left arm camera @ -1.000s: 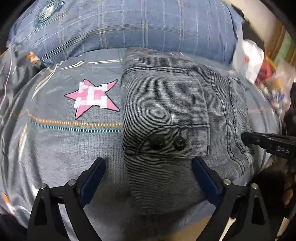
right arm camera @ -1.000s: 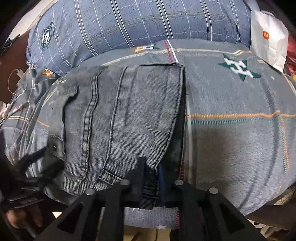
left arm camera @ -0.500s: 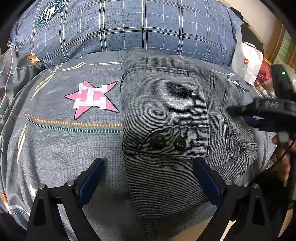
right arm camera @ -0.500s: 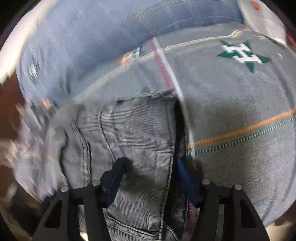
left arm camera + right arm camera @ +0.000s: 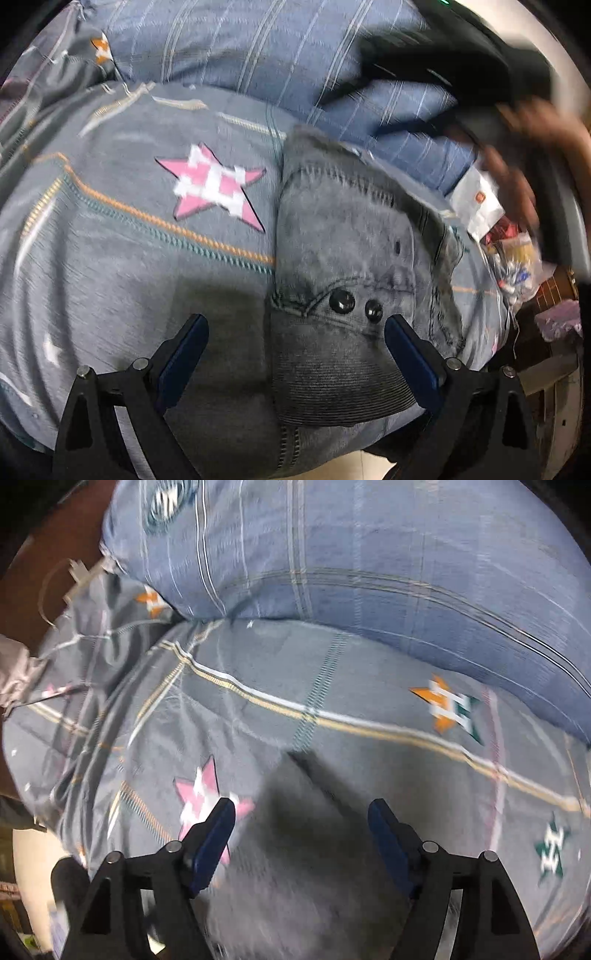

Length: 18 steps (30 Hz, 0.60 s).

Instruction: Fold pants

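1. The folded grey denim pants [image 5: 343,266] lie in the centre and lower right of the left wrist view, on a grey bedsheet printed with stars and stitched lines [image 5: 110,266]; a flap with two black snap buttons [image 5: 341,301] faces up on top of the fold.
2. The left gripper [image 5: 295,354] stands wide at the bottom of that frame, blue pads apart; the lower end of the pants lies between the fingers, yet the pads do not press on it; its left finger is over bare sheet.
3. A pink and white star [image 5: 214,184] sits on the sheet just left of the pants; a blue plaid pillow [image 5: 280,48] fills the top of the frame; a blurred hand [image 5: 517,147] with a black device shows at the upper right.
4. In the right wrist view the right gripper [image 5: 301,834] is opening, its jaws well apart; below them lies blurred grey fabric, pressed by neither pad; whether it is the pants or shadowed sheet I cannot tell.
5. An orange and green star [image 5: 448,710] lies on the sheet at centre right.
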Motion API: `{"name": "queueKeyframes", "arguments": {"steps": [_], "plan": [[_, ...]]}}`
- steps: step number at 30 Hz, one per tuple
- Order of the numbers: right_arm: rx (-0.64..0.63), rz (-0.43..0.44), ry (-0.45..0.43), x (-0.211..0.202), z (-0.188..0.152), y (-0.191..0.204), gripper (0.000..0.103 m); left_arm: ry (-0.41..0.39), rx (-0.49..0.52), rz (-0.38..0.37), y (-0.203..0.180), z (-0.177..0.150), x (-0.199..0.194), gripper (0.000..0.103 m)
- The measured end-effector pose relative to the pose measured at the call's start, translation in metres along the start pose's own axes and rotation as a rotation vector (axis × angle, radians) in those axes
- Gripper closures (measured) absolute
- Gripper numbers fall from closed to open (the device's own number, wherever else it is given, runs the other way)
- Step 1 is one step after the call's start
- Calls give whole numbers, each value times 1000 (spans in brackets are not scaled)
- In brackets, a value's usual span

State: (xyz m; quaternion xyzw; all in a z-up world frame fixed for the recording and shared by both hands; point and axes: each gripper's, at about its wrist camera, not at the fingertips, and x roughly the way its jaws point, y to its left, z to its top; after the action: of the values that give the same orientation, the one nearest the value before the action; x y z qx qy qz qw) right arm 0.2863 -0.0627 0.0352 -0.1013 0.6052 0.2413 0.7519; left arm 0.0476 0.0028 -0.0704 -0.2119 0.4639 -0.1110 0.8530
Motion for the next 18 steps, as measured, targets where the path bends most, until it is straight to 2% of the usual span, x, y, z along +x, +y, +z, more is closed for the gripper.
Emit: {"name": "queueKeyframes", "arguments": {"steps": [2,4,5,6,8,10,11,12,13,15,17,18], "plan": [[-7,4,115,36,13,4,26,15,14,2,-2,-1,6,7],[-25,-32,191,60,17,6,57,10,50,13,-7,-2,9,7],[7,-6,222,67,18,1,85,9,58,16,-9,-3,9,7],[46,25,216,68,19,-3,85,5,64,18,-11,-4,9,7],[94,5,173,63,17,-14,85,8,92,19,-16,-6,11,9],[170,34,139,60,12,-27,85,8,119,30,-21,-10,12,12],[207,61,120,59,7,-31,81,9,121,31,-22,-10,12,12],[229,73,98,56,3,-33,70,10,127,39,-23,-11,12,12],[241,73,75,50,0,-35,66,8,132,42,-26,-13,12,12],[273,54,-13,26,-13,-41,47,8,126,41,-28,-14,12,12],[297,53,-99,0,-30,-52,40,12,109,29,-24,-15,11,12],[296,48,-133,-10,-37,-55,40,7,102,23,-22,-15,6,12]]}}
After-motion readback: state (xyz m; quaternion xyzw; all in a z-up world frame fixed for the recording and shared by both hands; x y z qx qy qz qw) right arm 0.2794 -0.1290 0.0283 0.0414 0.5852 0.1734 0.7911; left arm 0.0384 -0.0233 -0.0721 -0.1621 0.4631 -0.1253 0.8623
